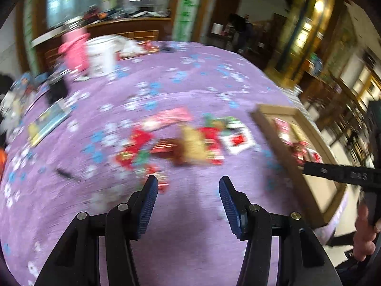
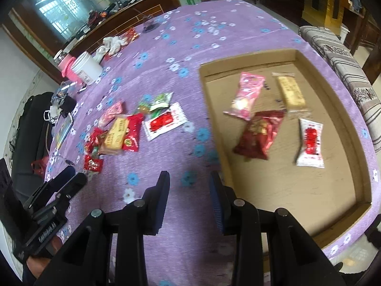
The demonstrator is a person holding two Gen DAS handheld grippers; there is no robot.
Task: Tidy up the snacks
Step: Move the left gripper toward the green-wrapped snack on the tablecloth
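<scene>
A heap of loose snack packets [image 2: 123, 128] lies on the purple flowered tablecloth [image 2: 181, 54], with a white-and-red packet [image 2: 164, 121] beside it. A shallow cardboard box [image 2: 295, 57] to the right holds a pink packet [image 2: 247, 95], a yellow bar [image 2: 291, 93], a dark red packet [image 2: 259, 133] and a white-and-red packet [image 2: 310, 143]. My right gripper [image 2: 189, 175] hovers open over bare cloth just left of the box. My left gripper [image 1: 188, 183] is open and holds nothing, just short of the blurred snack heap [image 1: 185, 143]. The box [image 1: 269, 119] lies to its right.
A white jar [image 2: 87, 70], a pink cup [image 2: 67, 68] and crumpled white cloth [image 2: 114, 43] stand at the table's far left. A flat tablet [image 2: 64, 126] and a black bag [image 2: 31, 124] lie left of the heap. A striped seat [image 2: 345, 76] runs beyond the box.
</scene>
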